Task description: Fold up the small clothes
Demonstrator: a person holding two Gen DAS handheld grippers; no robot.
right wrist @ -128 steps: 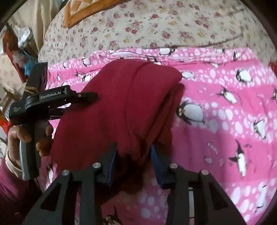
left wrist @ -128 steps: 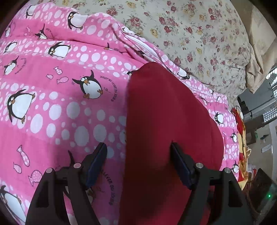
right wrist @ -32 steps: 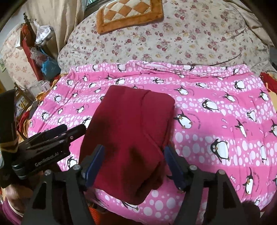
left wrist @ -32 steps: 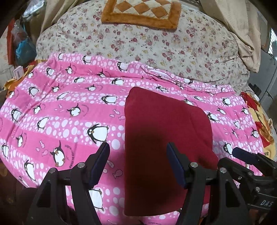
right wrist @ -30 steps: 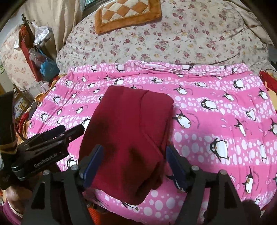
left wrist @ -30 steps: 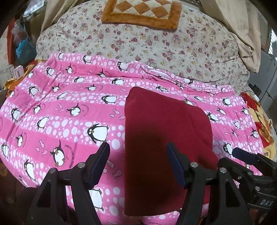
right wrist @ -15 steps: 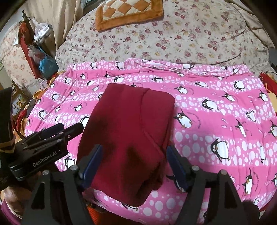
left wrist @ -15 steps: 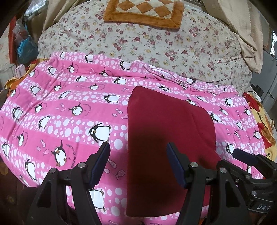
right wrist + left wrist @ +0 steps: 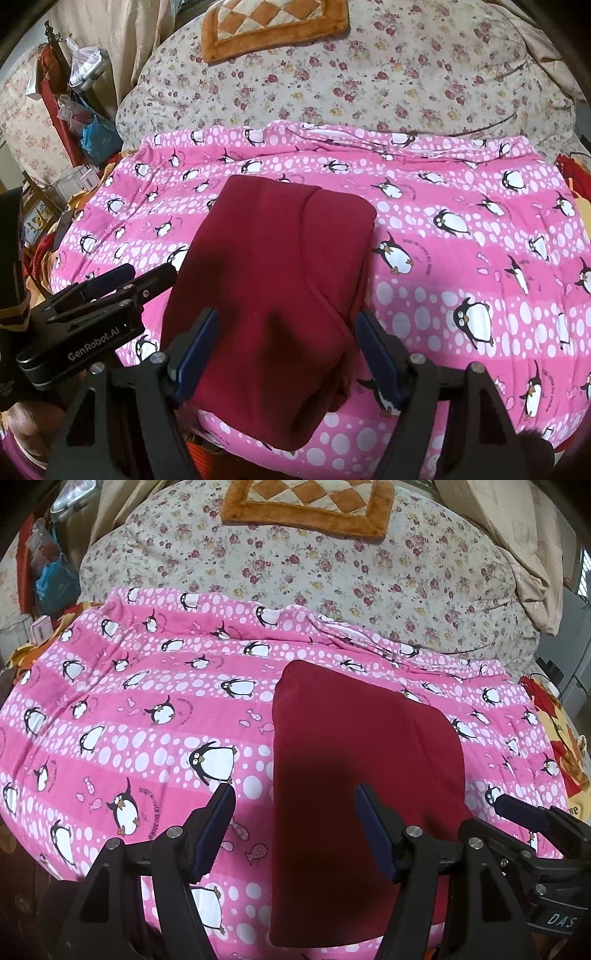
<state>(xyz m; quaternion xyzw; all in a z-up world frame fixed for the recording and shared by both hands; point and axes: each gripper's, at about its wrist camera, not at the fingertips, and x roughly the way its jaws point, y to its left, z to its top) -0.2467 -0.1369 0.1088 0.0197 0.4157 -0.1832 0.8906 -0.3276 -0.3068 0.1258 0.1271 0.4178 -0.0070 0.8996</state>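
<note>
A dark red garment (image 9: 354, 771) lies folded into a rectangle on the pink penguin blanket (image 9: 147, 701); it also shows in the right wrist view (image 9: 273, 280). My left gripper (image 9: 295, 827) is open and empty, held above the garment's near left edge. My right gripper (image 9: 284, 350) is open and empty above the garment's near end. The left gripper also shows at the left of the right wrist view (image 9: 110, 291). The right gripper also shows at the lower right of the left wrist view (image 9: 532, 816).
A floral quilt (image 9: 369, 572) covers the bed behind the blanket, with an orange checked cushion (image 9: 310, 506) on it. Bags and clutter (image 9: 85, 110) stand at the left bedside. A yellow and red cloth (image 9: 565, 746) lies at the right edge.
Since four seconds ago my right gripper has let go of the red garment and both grippers have pulled back. Over the last second the views hardly shift.
</note>
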